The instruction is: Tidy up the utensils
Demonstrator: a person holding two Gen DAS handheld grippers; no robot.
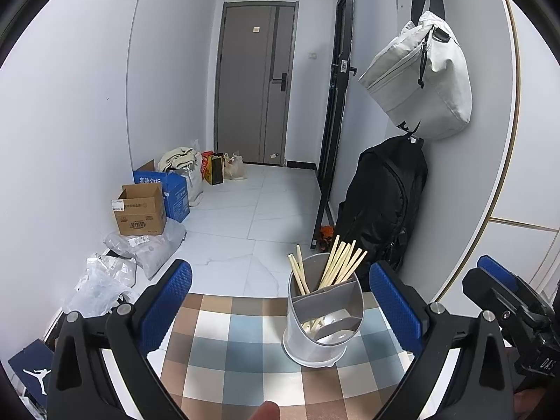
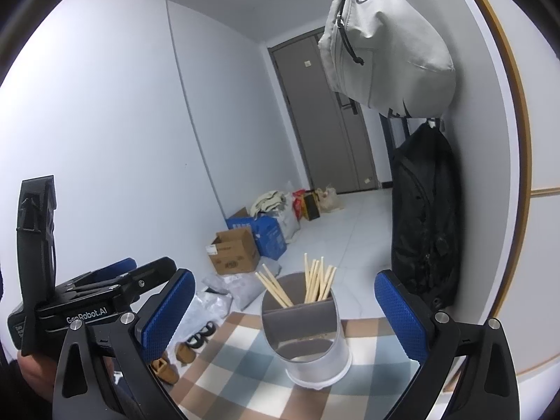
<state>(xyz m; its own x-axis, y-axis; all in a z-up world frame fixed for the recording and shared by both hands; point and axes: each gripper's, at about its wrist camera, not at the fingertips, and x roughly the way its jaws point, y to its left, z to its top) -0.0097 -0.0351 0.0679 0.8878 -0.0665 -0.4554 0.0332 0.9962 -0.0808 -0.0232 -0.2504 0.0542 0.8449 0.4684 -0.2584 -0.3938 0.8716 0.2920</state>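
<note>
A grey round utensil holder (image 1: 320, 322) with dividers stands on the checkered tablecloth (image 1: 245, 357). Several wooden chopsticks (image 1: 341, 262) stick up from its far compartments. White spoons (image 1: 332, 325) lie in its near compartment. My left gripper (image 1: 280, 311) is open and empty, its blue pads either side of the holder but short of it. In the right wrist view the holder (image 2: 308, 336) with chopsticks (image 2: 316, 281) stands just ahead of my right gripper (image 2: 283, 311), which is open and empty. The left gripper (image 2: 105, 290) shows at the left there.
The table (image 2: 224, 367) ends just past the holder; beyond is tiled floor. Cardboard boxes (image 1: 141, 211) and plastic bags (image 1: 101, 280) lie along the left wall. A black backpack (image 1: 385, 199) and a grey bag (image 1: 420, 77) hang at the right. Slippers (image 2: 175, 360) lie beside the table.
</note>
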